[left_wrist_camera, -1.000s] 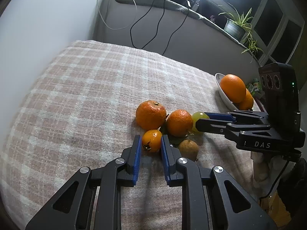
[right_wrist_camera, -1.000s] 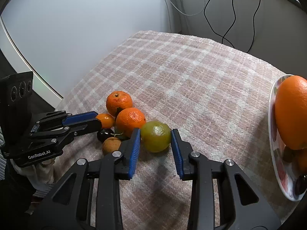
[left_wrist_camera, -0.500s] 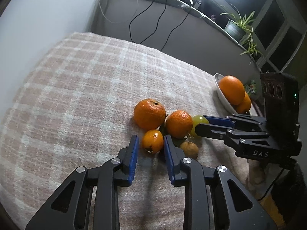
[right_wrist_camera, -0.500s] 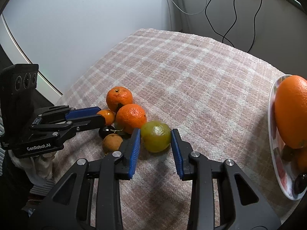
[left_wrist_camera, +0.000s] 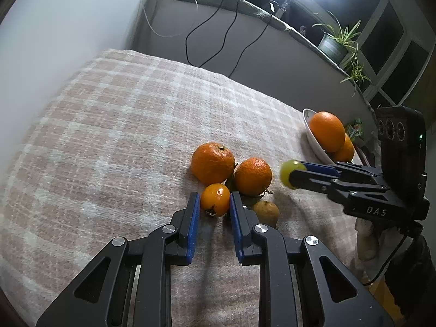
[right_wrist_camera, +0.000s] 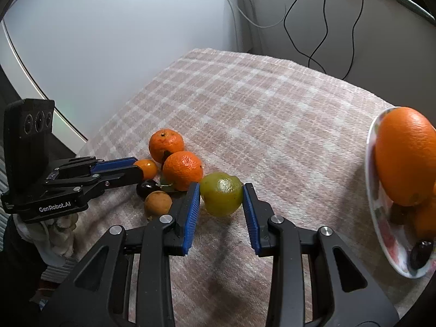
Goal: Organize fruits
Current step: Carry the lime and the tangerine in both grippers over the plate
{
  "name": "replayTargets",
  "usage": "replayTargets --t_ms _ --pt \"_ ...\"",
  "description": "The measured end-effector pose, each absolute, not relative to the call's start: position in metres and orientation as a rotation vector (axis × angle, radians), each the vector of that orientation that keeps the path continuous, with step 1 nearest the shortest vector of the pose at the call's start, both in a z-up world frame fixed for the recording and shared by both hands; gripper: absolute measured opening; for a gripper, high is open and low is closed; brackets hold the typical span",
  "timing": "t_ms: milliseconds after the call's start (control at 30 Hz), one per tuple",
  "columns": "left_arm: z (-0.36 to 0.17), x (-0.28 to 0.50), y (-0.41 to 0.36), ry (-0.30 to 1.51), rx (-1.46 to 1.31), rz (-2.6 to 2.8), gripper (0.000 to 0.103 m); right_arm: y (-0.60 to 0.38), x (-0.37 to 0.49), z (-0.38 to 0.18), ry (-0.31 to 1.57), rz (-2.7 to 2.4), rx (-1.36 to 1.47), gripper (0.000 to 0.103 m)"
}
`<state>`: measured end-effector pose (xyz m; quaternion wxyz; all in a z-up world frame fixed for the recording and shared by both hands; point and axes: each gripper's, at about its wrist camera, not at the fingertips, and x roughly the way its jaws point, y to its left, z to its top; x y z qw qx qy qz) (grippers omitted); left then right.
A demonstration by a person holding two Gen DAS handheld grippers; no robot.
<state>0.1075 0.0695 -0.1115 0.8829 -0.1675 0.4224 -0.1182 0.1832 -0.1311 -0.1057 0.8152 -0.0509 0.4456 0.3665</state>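
My left gripper [left_wrist_camera: 214,204] is shut on a small orange kumquat [left_wrist_camera: 215,199], held just above the checked cloth; it also shows in the right wrist view [right_wrist_camera: 148,168]. My right gripper [right_wrist_camera: 221,200] is shut on a green lime [right_wrist_camera: 221,197] and holds it off the cloth; the lime shows in the left wrist view [left_wrist_camera: 291,169]. Two tangerines [left_wrist_camera: 212,163] [left_wrist_camera: 253,175] lie together behind the kumquat. A brown round fruit [right_wrist_camera: 158,203] and a dark cherry [right_wrist_camera: 147,188] lie beside them.
A white plate [right_wrist_camera: 381,212] at the right holds a big orange [right_wrist_camera: 406,155], another orange and a dark fruit [right_wrist_camera: 421,250]. The checked cloth [left_wrist_camera: 109,136] stretches left and back to a wall with hanging cables. Potted plants [left_wrist_camera: 340,43] stand on the sill.
Both grippers have lifted a little with their fruits. The lime has come away from the tangerines and off the cloth. The kumquat has risen slightly in my left gripper.
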Motion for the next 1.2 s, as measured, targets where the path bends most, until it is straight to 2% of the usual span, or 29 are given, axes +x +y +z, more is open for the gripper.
replayTargets --t_ms 300,700,1200 --pt "-0.085 0.11 0.069 0.817 -0.368 -0.271 0.02 -0.169 0.181 -0.076 0.88 0.742 -0.073 0.033" --pt "-0.055 0.165 0.005 0.773 -0.341 -0.394 0.02 -0.255 0.214 -0.042 0.801 0.601 0.01 0.033" --pt "-0.044 0.242 -0.078 0.793 -0.278 -0.49 0.02 -0.327 0.276 -0.056 0.831 0.47 0.103 0.033"
